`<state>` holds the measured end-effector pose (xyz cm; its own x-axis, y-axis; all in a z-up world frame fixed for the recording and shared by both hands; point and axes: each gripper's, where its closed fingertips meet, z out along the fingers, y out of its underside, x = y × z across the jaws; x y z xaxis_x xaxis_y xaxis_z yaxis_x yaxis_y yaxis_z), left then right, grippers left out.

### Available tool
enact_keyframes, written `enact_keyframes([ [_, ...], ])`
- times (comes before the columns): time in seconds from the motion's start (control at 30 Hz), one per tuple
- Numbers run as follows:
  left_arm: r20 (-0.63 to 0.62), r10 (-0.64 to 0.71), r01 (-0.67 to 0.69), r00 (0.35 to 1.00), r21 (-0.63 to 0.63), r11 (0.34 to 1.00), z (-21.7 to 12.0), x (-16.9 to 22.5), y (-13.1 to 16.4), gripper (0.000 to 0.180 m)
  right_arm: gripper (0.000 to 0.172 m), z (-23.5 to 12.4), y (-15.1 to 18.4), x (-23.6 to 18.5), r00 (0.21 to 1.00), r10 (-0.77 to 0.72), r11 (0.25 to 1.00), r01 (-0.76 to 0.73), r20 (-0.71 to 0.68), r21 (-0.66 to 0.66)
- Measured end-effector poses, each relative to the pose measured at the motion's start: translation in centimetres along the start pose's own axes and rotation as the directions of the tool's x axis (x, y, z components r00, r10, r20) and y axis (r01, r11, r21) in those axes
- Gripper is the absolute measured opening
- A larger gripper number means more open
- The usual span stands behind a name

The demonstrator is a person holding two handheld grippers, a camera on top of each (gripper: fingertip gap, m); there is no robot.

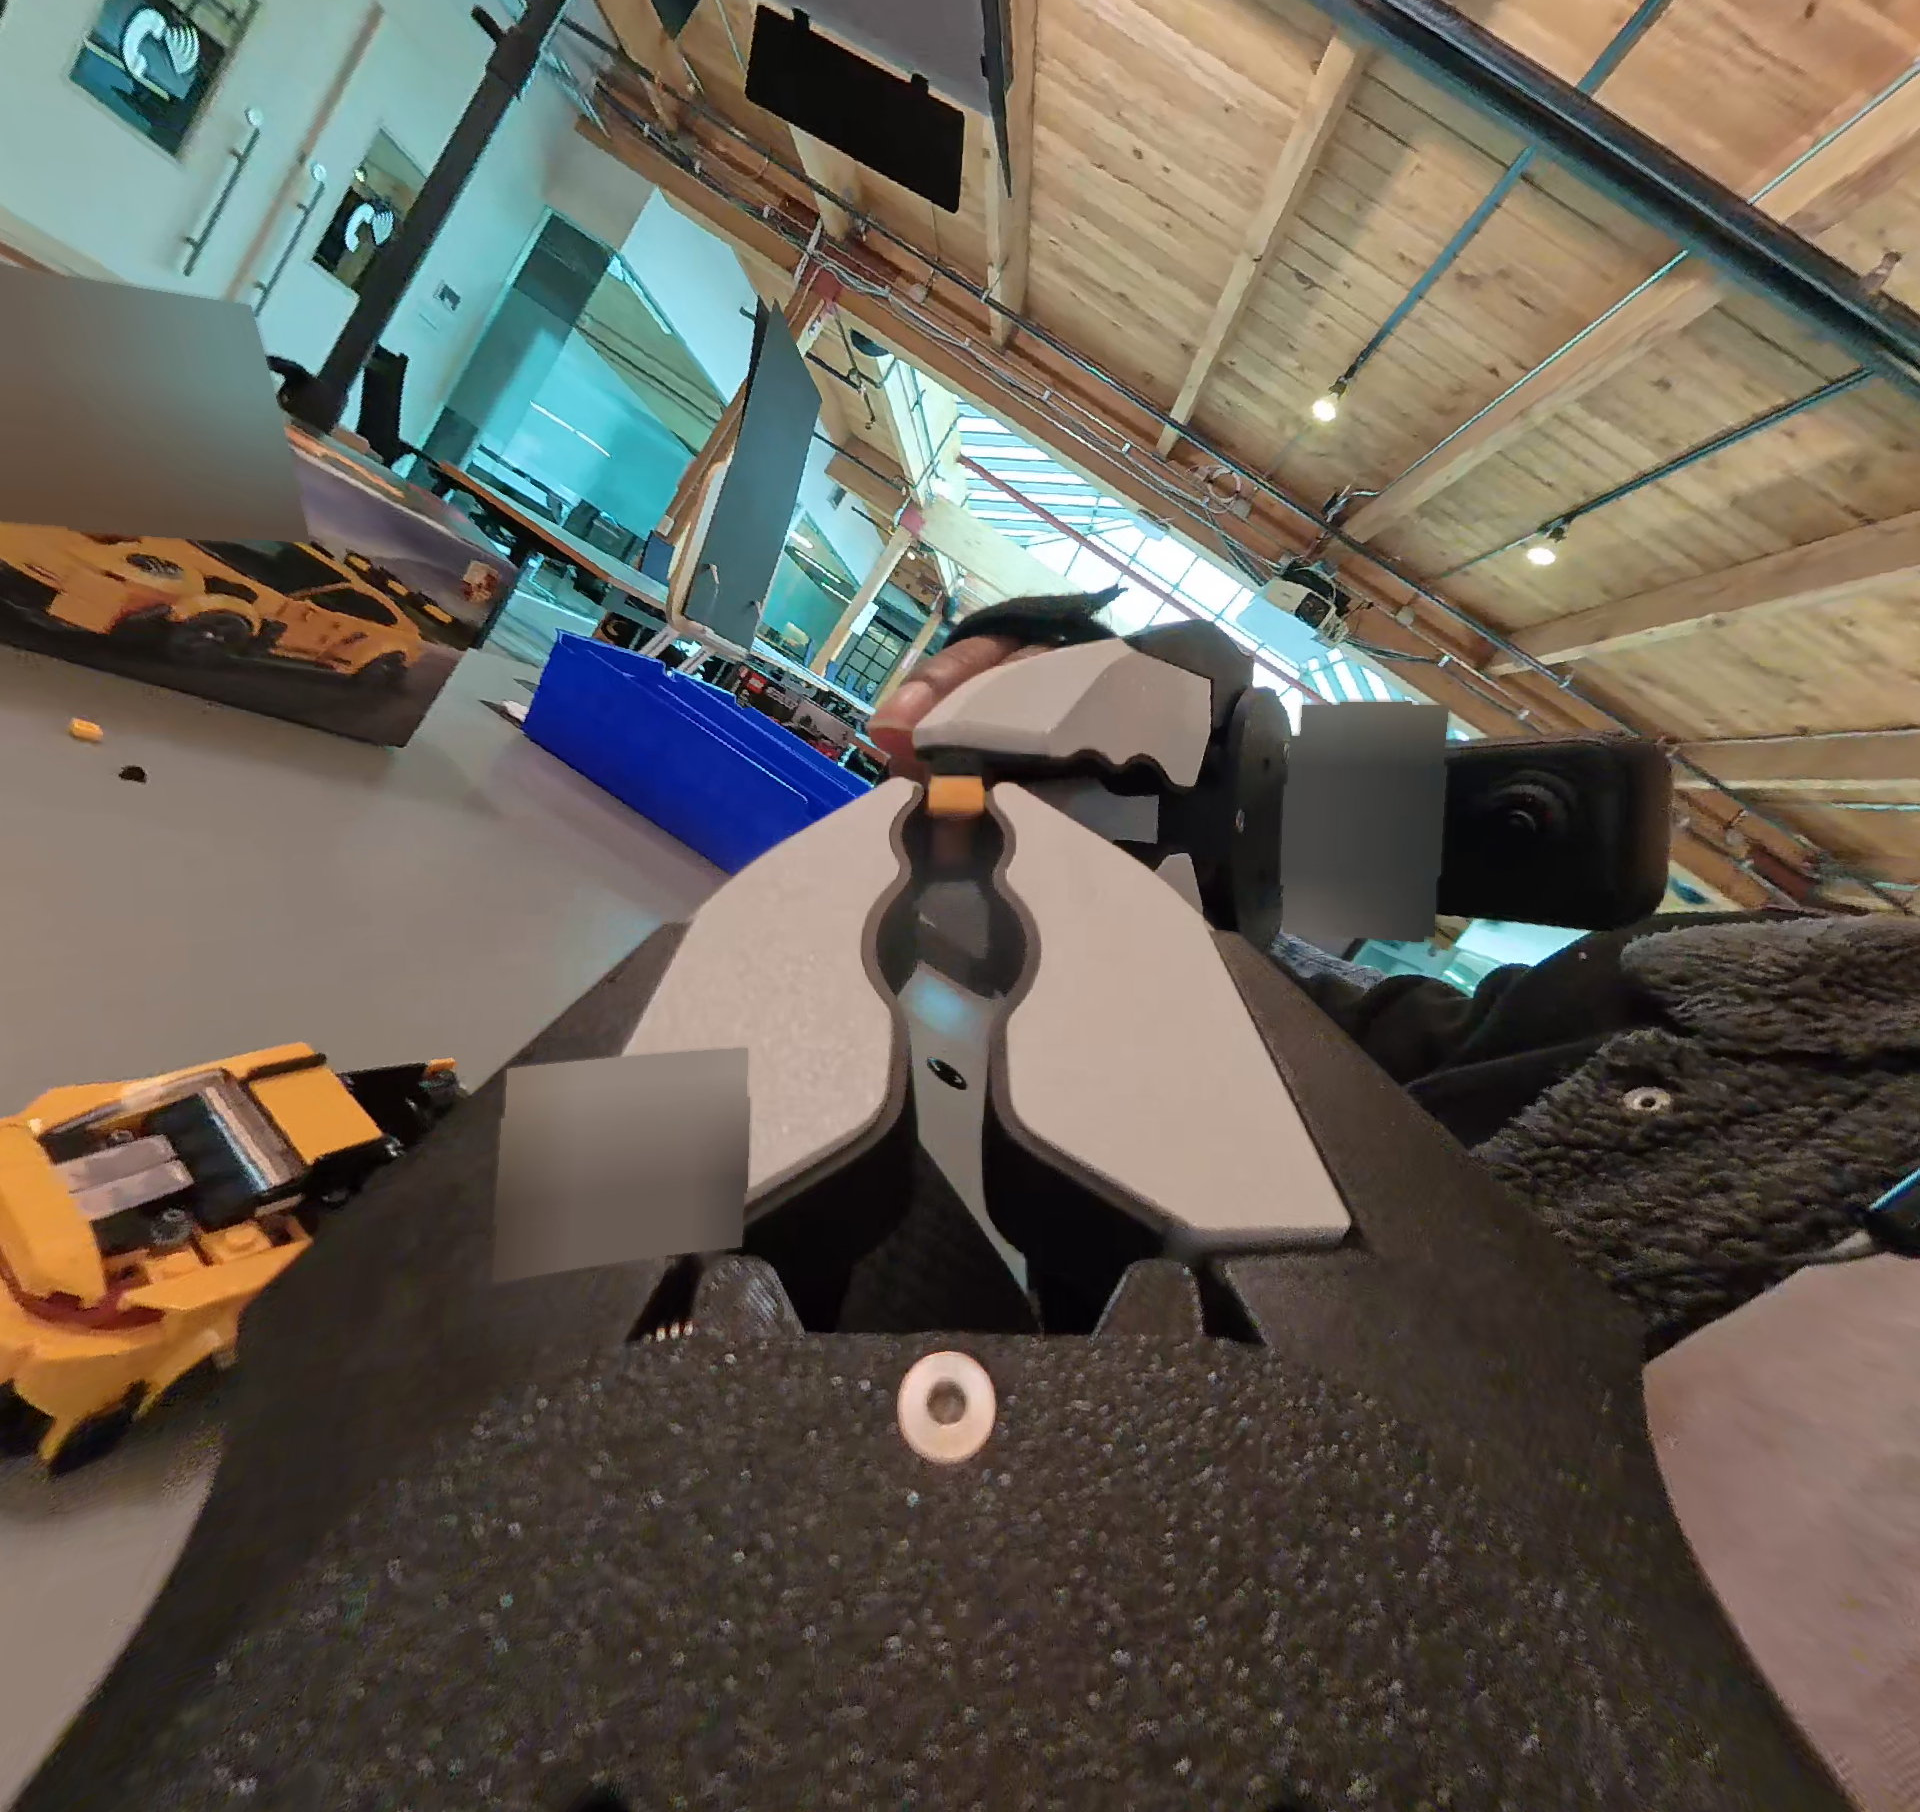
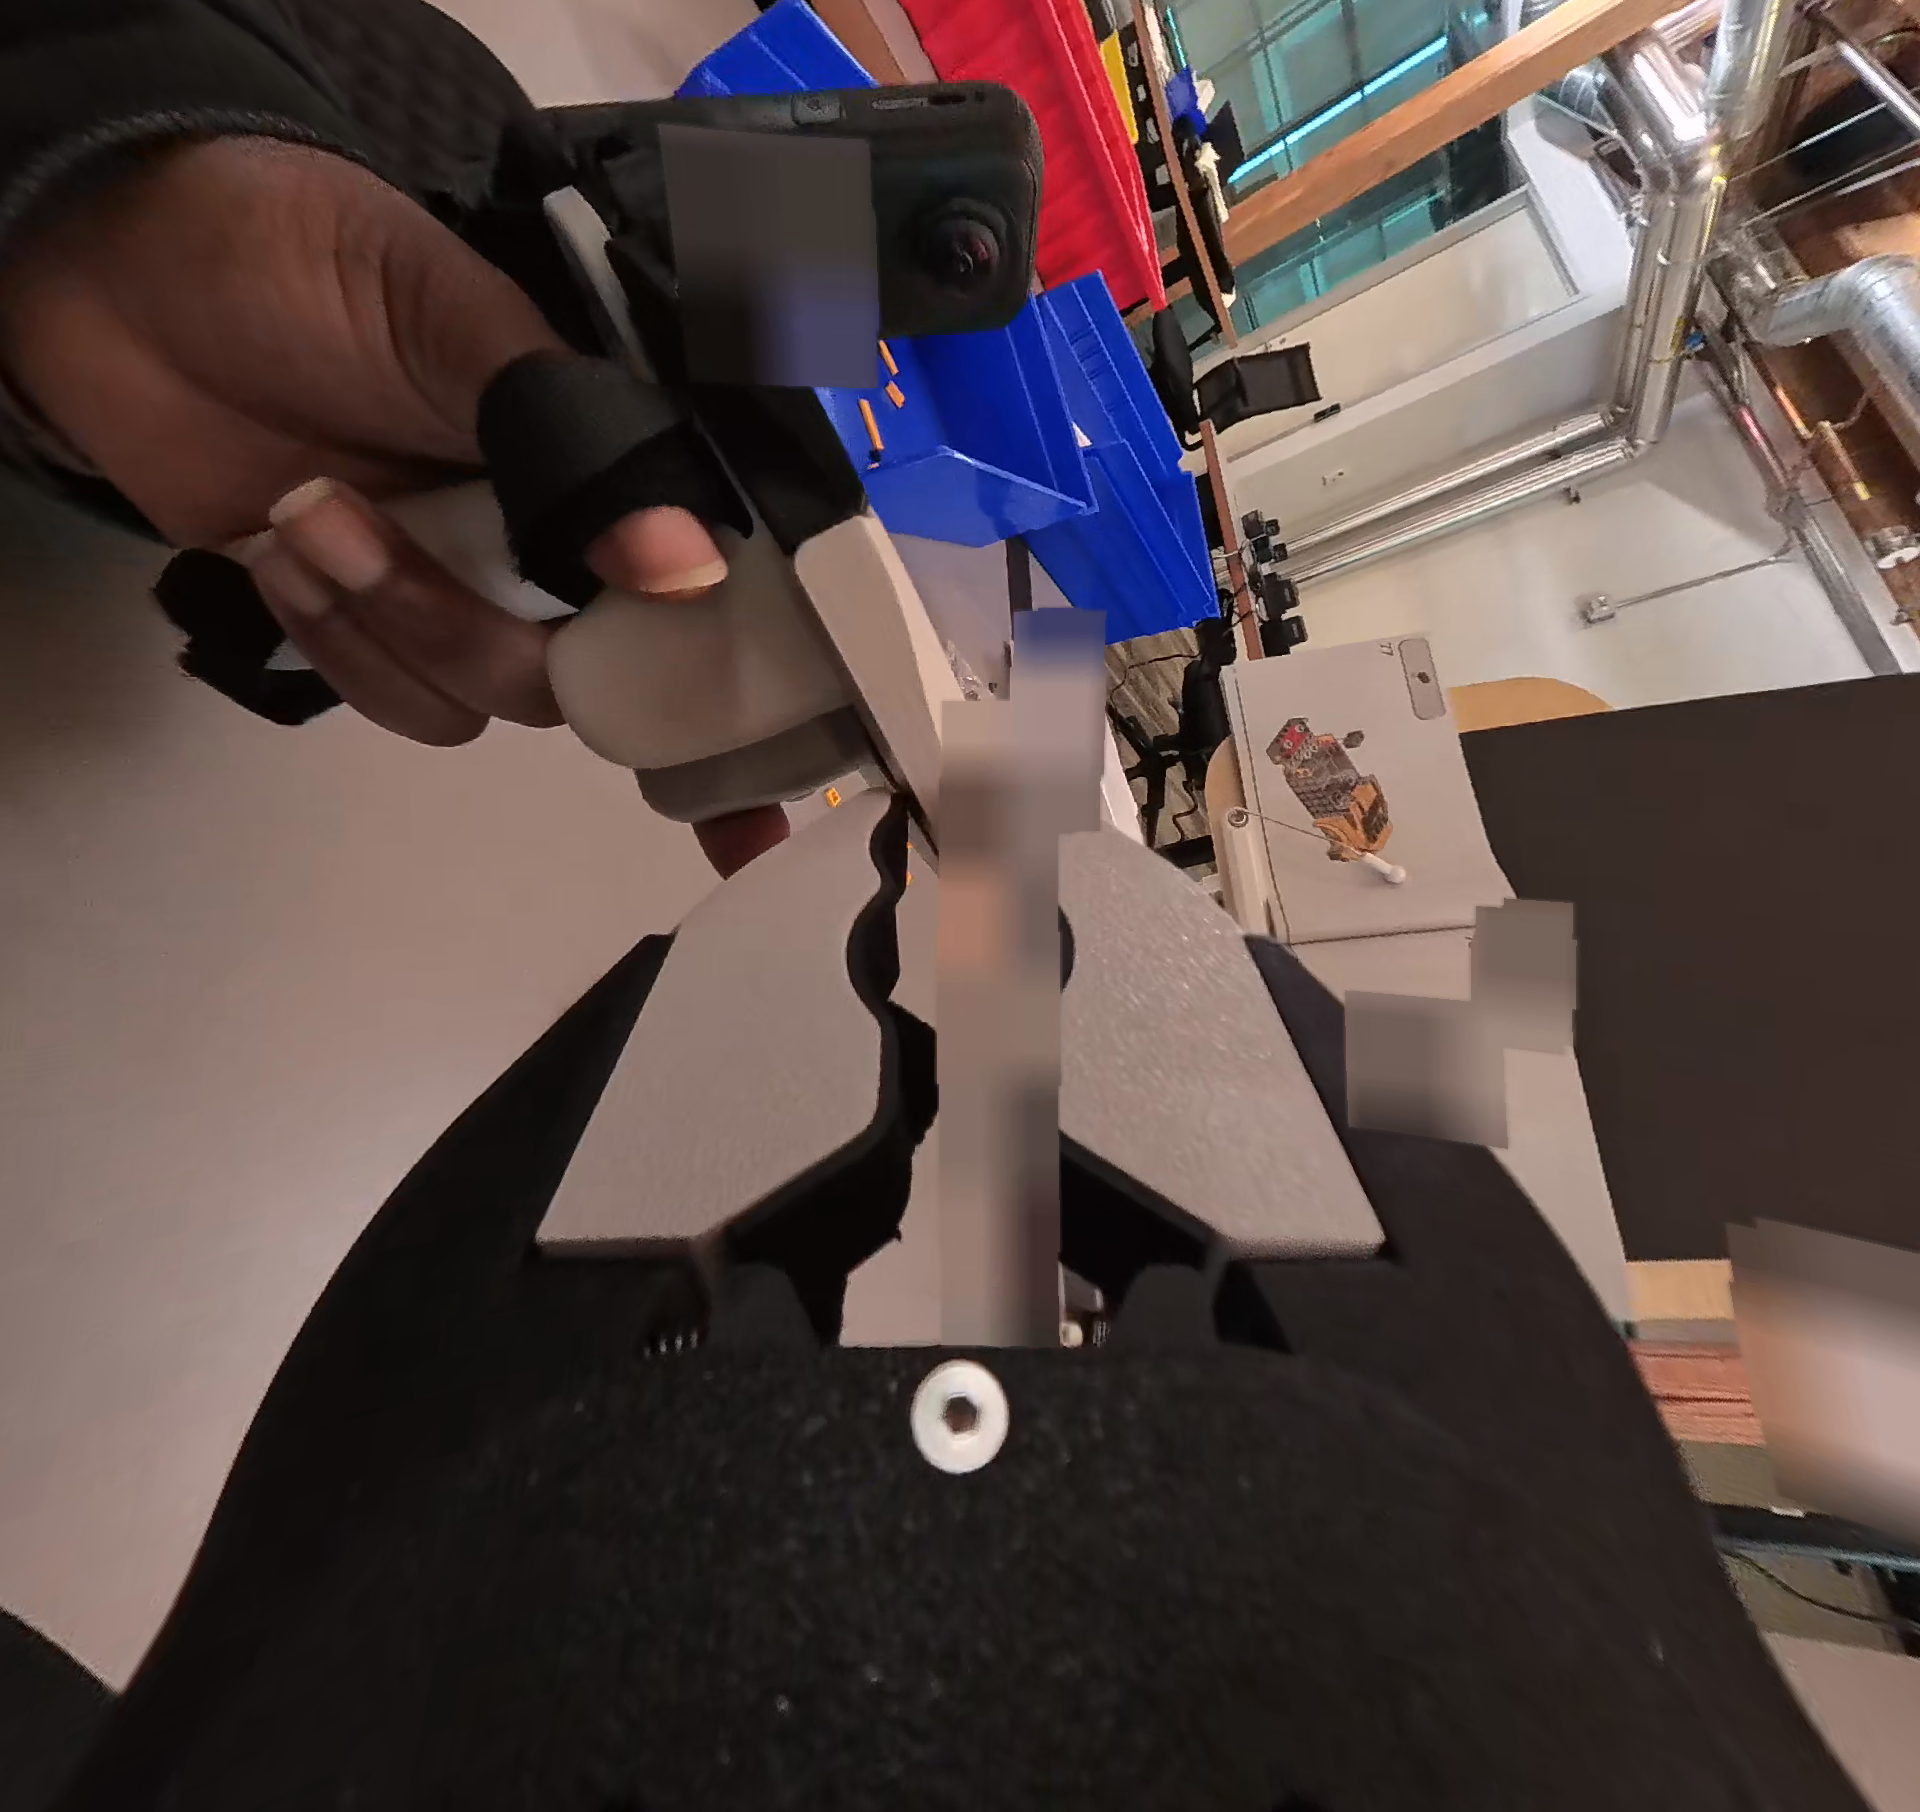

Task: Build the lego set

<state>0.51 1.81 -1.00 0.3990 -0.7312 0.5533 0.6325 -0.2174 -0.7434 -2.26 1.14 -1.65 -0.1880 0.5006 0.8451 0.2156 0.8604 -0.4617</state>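
My left gripper (image 1: 954, 812) is shut on a small orange brick (image 1: 954, 796), pinched at the fingertips and held up above the grey table (image 1: 312, 879). My right gripper (image 1: 940, 763) comes in from the right. Its upper pad rests on the brick's top, and its lower fingertip is hidden behind my left finger. In the right wrist view a mosaic patch covers most of the gap of my right gripper (image 2: 977, 848). The left gripper (image 2: 904, 796) reaches in between its fingers there. Slivers of the orange brick (image 2: 909, 874) show against the left pad.
A yellow brick-built toy car (image 1: 156, 1232) sits on the table at the left, below the grippers. A box with a car picture (image 1: 239, 619) and a blue bin (image 1: 686, 734) stand farther back. A loose orange piece (image 1: 85, 729) lies on the table. An open instruction booklet (image 2: 1351, 796) lies nearby. Less than 4 cm separates the two grippers' tips. The yellow brick-built toy car (image 1: 156, 1232) is about 15 cm from my right fingertips.
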Motion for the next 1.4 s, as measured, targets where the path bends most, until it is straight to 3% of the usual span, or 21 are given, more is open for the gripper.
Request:
enact_keyframes([
  [0.13,0.009,-0.063,0.063,0.998,-0.031,0.998,0.0,-0.1,0.2,0.008,0.013,0.0,0.2,-0.3,0.999,0.032,0.999,-0.032,0.005,-0.009],
  [0.57,-0.060,-0.054,0.040,0.997,-0.213,0.976,-0.1,0.3,1.1,0.011,0.011,-0.4,-0.1,-0.9,0.986,0.167,0.984,-0.168,0.016,0.062],
  [0.63,-0.078,-0.092,0.072,0.993,-0.232,0.970,-0.2,0.3,1.2,0.012,0.010,-0.5,0.0,-1.0,0.984,0.179,0.981,-0.180,0.021,0.070],
  [0.7,-0.142,-0.186,0.145,0.972,-0.256,0.956,-0.3,1.0,1.2,0.029,0.010,-0.5,0.3,-1.1,0.982,0.189,0.980,-0.190,0.025,0.061],
  [0.77,-0.181,-0.274,0.214,0.945,-0.293,0.932,-0.6,1.2,1.3,0.031,0.010,-0.5,0.3,-1.4,0.979,0.202,0.977,-0.204,0.037,0.068],
  [0.9,-0.174,-0.271,0.206,0.947,-0.319,0.925,-0.7,1.0,1.7,0.032,0.010,-0.4,0.5,-1.8,0.976,0.215,0.974,-0.218,0.046,0.061],
  [1.23,-0.104,-0.287,0.236,0.952,-0.348,0.908,-1.8,-0.5,1.4,0.029,0.009,-1.1,0.9,-1.1,0.952,0.304,0.948,-0.305,0.023,0.097],
  [1.4,-0.084,-0.314,0.271,0.946,-0.329,0.905,-1.3,-0.6,1.7,0.010,0.009,-0.6,1.1,-1.2,0.948,0.317,0.944,-0.315,-0.008,0.099],
])
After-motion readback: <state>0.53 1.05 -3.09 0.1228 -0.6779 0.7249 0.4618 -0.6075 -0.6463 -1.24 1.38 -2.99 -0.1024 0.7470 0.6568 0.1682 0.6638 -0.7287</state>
